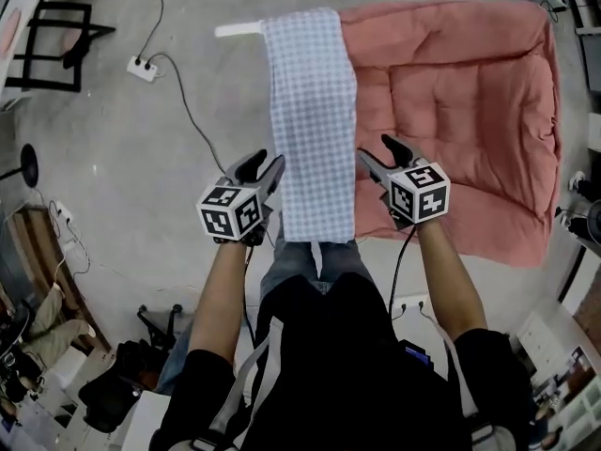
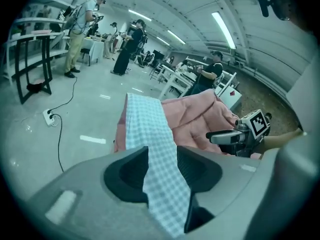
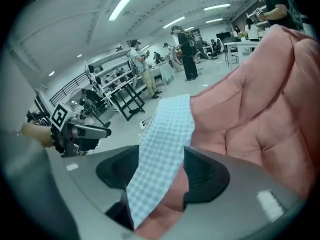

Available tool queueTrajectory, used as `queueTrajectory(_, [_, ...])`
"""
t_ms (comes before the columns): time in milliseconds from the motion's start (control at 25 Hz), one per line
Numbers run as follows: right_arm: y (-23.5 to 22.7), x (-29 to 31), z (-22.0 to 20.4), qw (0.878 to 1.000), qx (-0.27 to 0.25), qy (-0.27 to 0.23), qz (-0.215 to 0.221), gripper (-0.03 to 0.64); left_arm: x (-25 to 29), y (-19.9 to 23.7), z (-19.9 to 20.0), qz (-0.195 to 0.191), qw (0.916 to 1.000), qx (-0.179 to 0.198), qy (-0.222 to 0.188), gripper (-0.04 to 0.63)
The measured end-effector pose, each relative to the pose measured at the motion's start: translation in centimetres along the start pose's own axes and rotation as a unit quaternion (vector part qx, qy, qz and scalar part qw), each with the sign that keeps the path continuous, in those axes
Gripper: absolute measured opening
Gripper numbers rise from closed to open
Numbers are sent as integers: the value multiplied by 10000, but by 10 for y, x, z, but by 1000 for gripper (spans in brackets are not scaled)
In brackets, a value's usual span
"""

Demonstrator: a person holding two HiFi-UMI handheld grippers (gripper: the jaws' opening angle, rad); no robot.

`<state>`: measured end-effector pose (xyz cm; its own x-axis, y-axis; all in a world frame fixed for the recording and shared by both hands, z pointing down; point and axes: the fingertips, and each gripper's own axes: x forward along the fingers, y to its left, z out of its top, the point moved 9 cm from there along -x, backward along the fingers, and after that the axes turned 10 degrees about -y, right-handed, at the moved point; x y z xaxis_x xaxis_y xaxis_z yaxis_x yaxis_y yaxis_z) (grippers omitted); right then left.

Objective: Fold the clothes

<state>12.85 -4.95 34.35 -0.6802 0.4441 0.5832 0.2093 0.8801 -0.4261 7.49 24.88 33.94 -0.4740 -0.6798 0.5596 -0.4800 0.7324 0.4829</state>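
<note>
A blue-and-white checked cloth [image 1: 315,111] stretches as a long folded strip from the far left edge of a pink quilted cushion [image 1: 460,111] back toward me. My left gripper [image 1: 263,163] sits at the strip's left edge. In the left gripper view the cloth [image 2: 145,124] fills the gap between the jaws of the left gripper [image 2: 162,166] and touches both. My right gripper [image 1: 380,153] is at the right edge. In the right gripper view the cloth [image 3: 170,124] passes between the jaws of the right gripper [image 3: 160,174], with pink showing beside it, so they stand apart from it.
A white power strip [image 1: 143,68] with a cable lies on the grey floor at left, near a black stand [image 1: 56,31]. A white bar [image 1: 239,30] pokes out behind the cloth. People [image 2: 80,24] and work tables stand far off. Bags lie by my feet.
</note>
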Motion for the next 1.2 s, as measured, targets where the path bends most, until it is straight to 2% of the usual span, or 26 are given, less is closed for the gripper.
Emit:
queueTrajectory(80, [-6, 14, -7, 9999, 109, 101, 5, 304, 8, 11, -11, 5, 9999, -161, -13, 225])
queueTrajectory(280, [-18, 55, -26, 9989, 409, 222, 0, 327, 41, 50, -42, -59, 9989, -470, -14, 307])
queueTrajectory(400, [-30, 86, -38, 9957, 851, 311, 186, 339, 63, 78, -54, -65, 9946, -1019, -186, 318])
queueTrajectory(520, [-53, 105, -63, 9888, 1384, 316, 468, 380, 85, 90, -74, -275, 9843, -1713, -319, 326])
queueTrajectory(600, [-70, 104, -82, 9752, 2097, 205, 681, 413, 95, 87, -89, -591, 9728, -2215, -342, 355])
queueTrajectory(640, [-75, 103, -89, 9632, 2548, 160, 842, 424, 97, 86, -96, -735, 9678, -2387, -320, 365])
queueTrajectory(720, [-73, 102, -100, 9395, 3203, 200, 1194, 439, 96, 86, -106, -949, 9636, -2494, -187, 387])
queueTrajectory(760, [-68, 104, -104, 9338, 3304, 282, 1344, 440, 94, 87, -109, -1053, 9620, -2519, -105, 397])
queueTrajectory(920, [-49, 116, -105, 9289, 3205, 588, 1761, 443, 94, 94, -110, -1464, 9529, -2656, 35, 397])
queueTrajectory(1080, [-39, 120, -98, 9130, 3522, 518, 1992, 443, 97, 82, -107, -1859, 9429, -2762, 64, 394])
queueTrajectory(1120, [-36, 121, -99, 9054, 3643, 496, 2121, 442, 98, 79, -107, -1939, 9400, -2808, 68, 393])
queueTrajectory(1200, [-27, 123, -101, 8804, 3969, 450, 2556, 440, 97, 75, -109, -2075, 9337, -2917, 66, 385])
